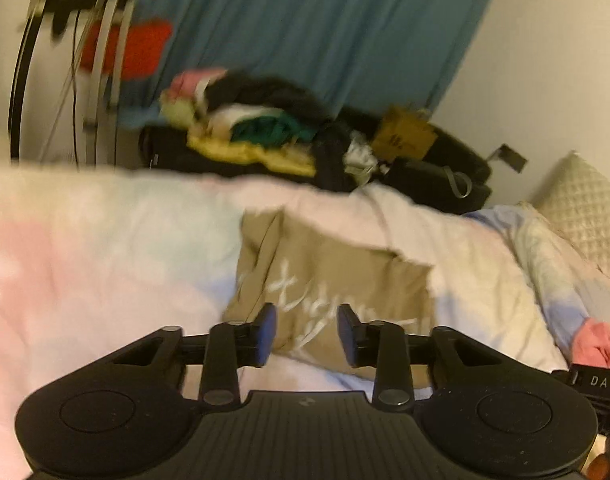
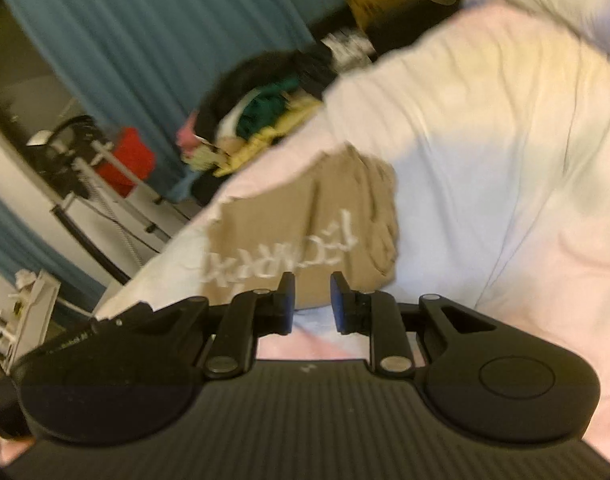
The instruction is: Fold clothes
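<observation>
A tan garment [image 1: 333, 280] with white lettering lies folded into a rough rectangle on the pale pink, white and blue bedspread [image 1: 105, 260]. My left gripper [image 1: 307, 332] hovers over the garment's near edge, jaws open, nothing between the blue pads. In the right wrist view the same tan garment [image 2: 305, 208] lies just past my right gripper [image 2: 313, 304]. Its jaws stand a little apart with only the bedspread [image 2: 485, 160] showing through the gap. Both views are blurred.
Behind the bed a heap of mixed clothes [image 1: 257, 128] sits on black luggage, in front of a blue curtain [image 1: 305, 20]. A quilted pillow [image 1: 593, 208] and a pink cloth [image 1: 597, 344] lie at the right. A metal rack [image 1: 105, 60] stands at the left.
</observation>
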`<state>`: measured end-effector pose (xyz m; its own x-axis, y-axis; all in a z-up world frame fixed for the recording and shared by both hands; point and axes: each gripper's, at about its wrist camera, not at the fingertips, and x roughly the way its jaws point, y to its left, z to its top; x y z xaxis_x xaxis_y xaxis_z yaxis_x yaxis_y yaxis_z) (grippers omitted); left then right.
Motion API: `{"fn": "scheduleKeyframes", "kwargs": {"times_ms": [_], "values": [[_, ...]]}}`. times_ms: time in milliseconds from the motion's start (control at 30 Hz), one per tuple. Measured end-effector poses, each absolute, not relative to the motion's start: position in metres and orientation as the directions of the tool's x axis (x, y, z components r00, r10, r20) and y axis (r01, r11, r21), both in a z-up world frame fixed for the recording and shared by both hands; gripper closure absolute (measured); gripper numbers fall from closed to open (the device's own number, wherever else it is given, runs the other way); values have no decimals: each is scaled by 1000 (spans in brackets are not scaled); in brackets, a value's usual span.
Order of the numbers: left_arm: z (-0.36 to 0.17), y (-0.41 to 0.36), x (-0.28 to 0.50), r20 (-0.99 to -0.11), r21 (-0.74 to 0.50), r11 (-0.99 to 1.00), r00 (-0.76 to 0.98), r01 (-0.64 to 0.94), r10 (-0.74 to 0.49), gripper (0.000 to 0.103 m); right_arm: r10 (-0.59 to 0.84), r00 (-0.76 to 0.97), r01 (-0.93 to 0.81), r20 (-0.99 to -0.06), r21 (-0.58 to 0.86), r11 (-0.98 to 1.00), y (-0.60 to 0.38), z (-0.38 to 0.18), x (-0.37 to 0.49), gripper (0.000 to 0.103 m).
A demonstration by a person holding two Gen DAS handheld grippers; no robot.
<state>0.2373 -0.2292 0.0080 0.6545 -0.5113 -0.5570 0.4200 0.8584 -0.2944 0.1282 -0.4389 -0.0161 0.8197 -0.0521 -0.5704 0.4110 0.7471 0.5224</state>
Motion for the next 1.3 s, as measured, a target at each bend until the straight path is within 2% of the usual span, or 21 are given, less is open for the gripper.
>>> {"fn": "scheduleKeyframes", "kwargs": {"times_ms": [33, 100, 200, 233, 267, 333, 367, 400, 567, 767, 967, 1300], "values": [[22, -227, 226, -548, -283, 858, 662, 428, -511, 49, -60, 831, 395, -554, 508, 765, -432, -2, 118, 80], [50, -224, 203, -531, -258, 858, 677, 443, -510, 31, -73, 852, 355, -518, 472, 807, -416, 24, 99, 80], [79, -214, 163, -497, -201, 850, 697, 487, -517, 13, -93, 874, 313, -477, 407, 858, -393, 55, 72, 78], [88, -211, 150, -485, -181, 847, 704, 500, -520, 10, -98, 879, 304, -467, 389, 870, -387, 63, 64, 71], [98, -208, 137, -473, -161, 843, 710, 514, -523, 2, -102, 884, 293, -457, 370, 882, -380, 71, 55, 63], [109, -198, 111, -450, -113, 841, 728, 529, -518, 0, -113, 897, 275, -427, 339, 900, -366, 83, 37, 19], [113, -192, 97, -435, -87, 842, 741, 532, -512, 0, -119, 904, 266, -410, 325, 907, -360, 88, 28, 12], [115, -187, 86, -424, -68, 843, 750, 533, -508, 0, -122, 910, 259, -396, 315, 913, -354, 91, 21, 14], [110, -151, 32, -356, -38, 839, 777, 543, -519, 0, -103, 932, 210, -349, 284, 936, -327, 93, -11, 14], [87, -128, 1, -329, -29, 857, 804, 515, -495, 0, -102, 945, 187, -310, 258, 948, -301, 75, -26, 14], [72, -112, -8, -286, -59, 868, 825, 493, -488, 0, -133, 956, 196, -263, 230, 953, -284, 54, -31, 14], [41, -93, 2, -265, -83, 875, 836, 478, -481, 0, -187, 946, 235, -266, 161, 959, -270, 10, -11, 14]]}}
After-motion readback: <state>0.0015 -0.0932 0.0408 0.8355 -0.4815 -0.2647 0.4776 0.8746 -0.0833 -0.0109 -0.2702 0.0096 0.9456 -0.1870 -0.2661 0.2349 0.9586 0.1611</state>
